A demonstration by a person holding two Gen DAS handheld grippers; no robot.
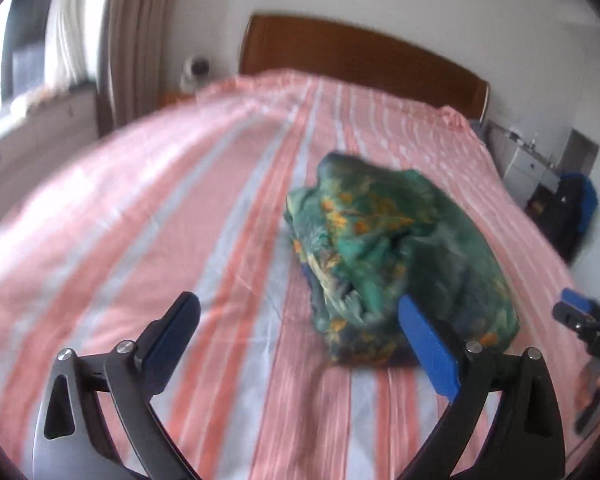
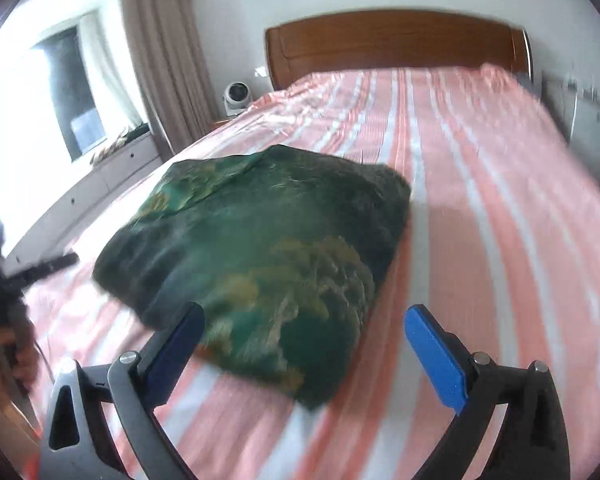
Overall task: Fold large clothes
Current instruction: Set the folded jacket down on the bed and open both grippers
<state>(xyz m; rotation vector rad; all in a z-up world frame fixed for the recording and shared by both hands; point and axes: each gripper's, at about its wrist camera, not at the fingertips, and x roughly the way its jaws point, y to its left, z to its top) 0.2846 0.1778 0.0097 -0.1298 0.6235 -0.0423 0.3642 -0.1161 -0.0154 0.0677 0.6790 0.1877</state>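
Garment: a green printed cloth (image 2: 256, 248), folded into a thick bundle, lies on the pink-striped bedsheet (image 1: 140, 200), mid-bed, well short of the wooden headboard (image 2: 396, 44).
Left gripper (image 1: 300, 332): jaws spread wide, nothing between the pads — the bundle sits ahead and to its right, just off the right pad.
Right gripper (image 2: 304, 340): also wide open and empty — the bundle's near corner lies just ahead, towards its left finger.
Long axis: roughly along the bed, near edge to headboard.
Nearer hand: hard to call; both flank it closely.
Judgement: folding looks finished.

Motion-blurred green garment (image 1: 400, 256), folds unreadable.
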